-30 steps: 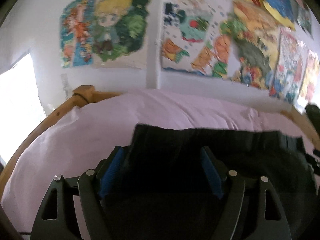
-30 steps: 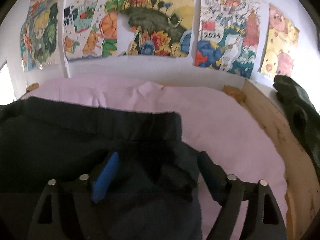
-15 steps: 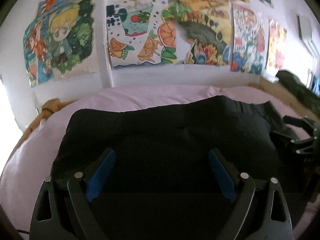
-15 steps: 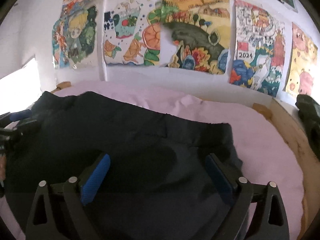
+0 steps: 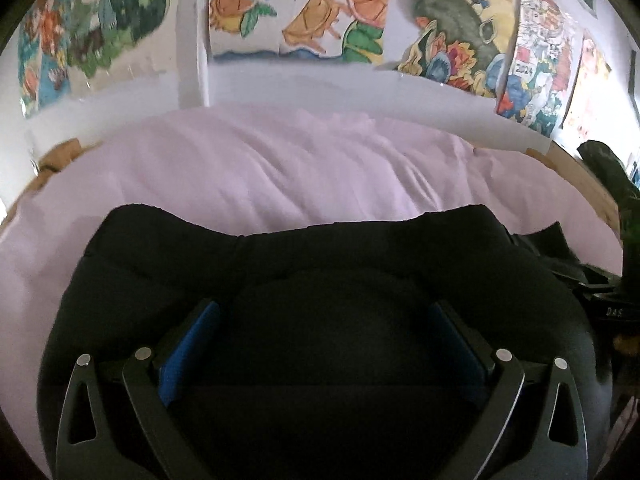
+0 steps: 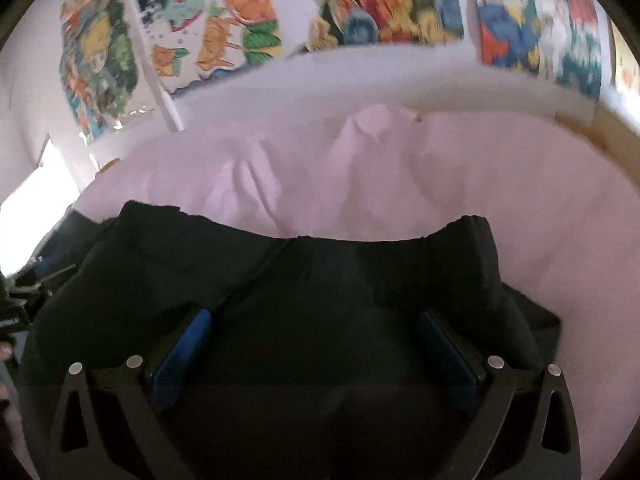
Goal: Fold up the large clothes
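A large black garment [image 5: 320, 272] lies folded in a thick block on a pink bed sheet [image 5: 280, 168]; it also shows in the right wrist view [image 6: 312, 280]. My left gripper [image 5: 320, 344] hangs just over its near part with the jaws wide apart and blue pads [image 5: 188, 348] showing. My right gripper [image 6: 316, 344] is over the same garment, jaws wide apart, nothing between them. The right gripper's body shows at the right edge of the left wrist view [image 5: 608, 300].
A wooden bed frame [image 5: 580, 176] rims the pink sheet. A white wall with colourful posters [image 5: 320, 12] stands behind the bed. A dark green garment [image 5: 608, 176] lies on the frame at the far right. A bright window [image 6: 36, 188] is at the left.
Both grippers have swung inward toward the middle of the garment and come lower and closer to it. The garment's far edge now lies as a thick folded edge.
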{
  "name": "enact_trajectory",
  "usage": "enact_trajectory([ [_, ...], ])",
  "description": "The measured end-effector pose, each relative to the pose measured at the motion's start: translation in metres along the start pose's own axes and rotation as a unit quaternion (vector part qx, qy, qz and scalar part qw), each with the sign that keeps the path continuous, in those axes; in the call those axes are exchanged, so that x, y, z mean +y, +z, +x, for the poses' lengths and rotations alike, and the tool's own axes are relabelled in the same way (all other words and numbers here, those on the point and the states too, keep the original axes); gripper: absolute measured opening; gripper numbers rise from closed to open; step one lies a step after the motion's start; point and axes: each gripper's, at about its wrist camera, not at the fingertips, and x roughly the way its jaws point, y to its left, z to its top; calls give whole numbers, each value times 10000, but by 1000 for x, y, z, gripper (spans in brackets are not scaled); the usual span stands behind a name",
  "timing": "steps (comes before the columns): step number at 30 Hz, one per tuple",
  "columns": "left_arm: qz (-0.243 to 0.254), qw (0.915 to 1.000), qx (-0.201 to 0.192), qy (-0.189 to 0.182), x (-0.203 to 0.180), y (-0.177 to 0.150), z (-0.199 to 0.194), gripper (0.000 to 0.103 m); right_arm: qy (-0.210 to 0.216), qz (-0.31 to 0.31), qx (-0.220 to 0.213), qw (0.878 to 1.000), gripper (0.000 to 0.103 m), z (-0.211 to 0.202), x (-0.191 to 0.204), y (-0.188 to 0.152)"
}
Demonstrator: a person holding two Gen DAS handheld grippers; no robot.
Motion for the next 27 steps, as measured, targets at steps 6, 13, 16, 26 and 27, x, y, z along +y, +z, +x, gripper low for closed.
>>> enact_trajectory([
  [6,132,9996,-165,203,-3,-6,6,102,-506,-259,-55,9984,103,7,12,-5],
  [13,-143,9999,-88,26,5,-3,-27,102,-217,-86,-309,9992,103,-48,6,-7],
  [16,-104,9995,-302,38,2,-6,-57,102,-134,-191,-253,9994,103,-77,11,-19],
  [26,228,9982,-531,131,1,-57,-115,102,-145,-354,-146,9992,103,-103,20,-65],
  [27,232,9984,-497,146,2,-61,-117,102,-153,-330,-134,9992,103,-104,19,-66],
])
